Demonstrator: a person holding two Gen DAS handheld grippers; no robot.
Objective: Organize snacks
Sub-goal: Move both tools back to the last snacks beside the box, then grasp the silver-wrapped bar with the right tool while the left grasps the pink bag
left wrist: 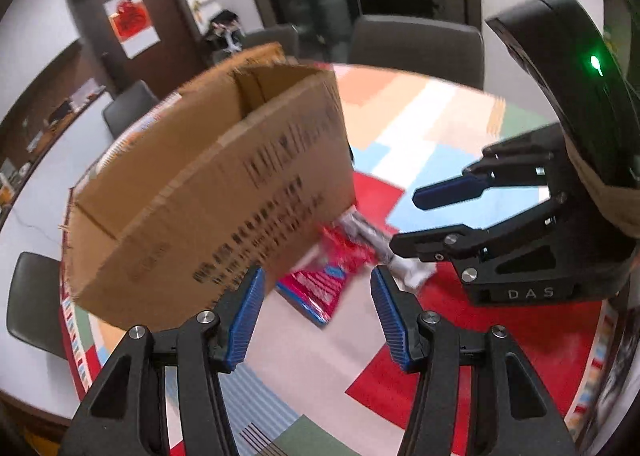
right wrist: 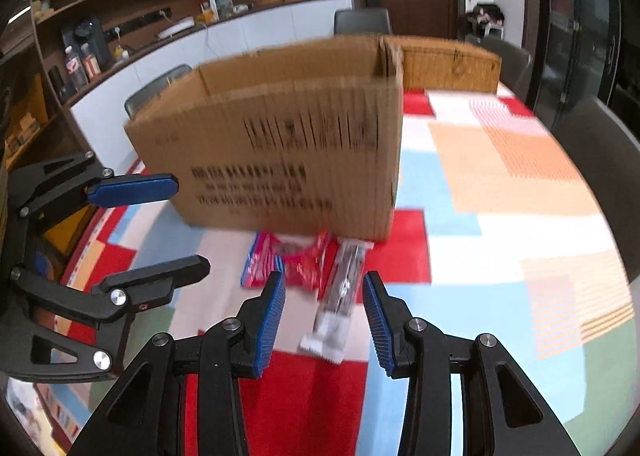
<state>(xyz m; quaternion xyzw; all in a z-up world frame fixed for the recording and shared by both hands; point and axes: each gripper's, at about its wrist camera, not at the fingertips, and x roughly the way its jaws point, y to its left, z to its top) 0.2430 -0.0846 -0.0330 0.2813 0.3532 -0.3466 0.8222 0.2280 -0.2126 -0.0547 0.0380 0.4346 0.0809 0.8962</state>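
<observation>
Left wrist view
My left tool (left wrist: 316, 312): fingers apart, nothing between them.
Box: open brown cardboard box (left wrist: 208, 191) at left centre, on the colourful patchwork surface (left wrist: 440, 119).
Snacks: red snack packet (left wrist: 320, 284) and silvery packet (left wrist: 384, 252) just beside the box, centre frame.

Right wrist view
My right tool (right wrist: 324, 316): fingers apart, empty, over the silvery packet (right wrist: 340, 296).
Red packet (right wrist: 288, 260): lower centre, at the box's (right wrist: 280, 151) base.

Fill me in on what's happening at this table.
A person holds a two-finger gripper in each hand over a colourful patchwork tablecloth. Both the left gripper and the right gripper are open and hold nothing. In front of them stands an open cardboard box, and just before it lie a red snack packet and a silver wrapped snack. The right gripper is lined up on the silver one. Nothing has been picked up yet.
</observation>
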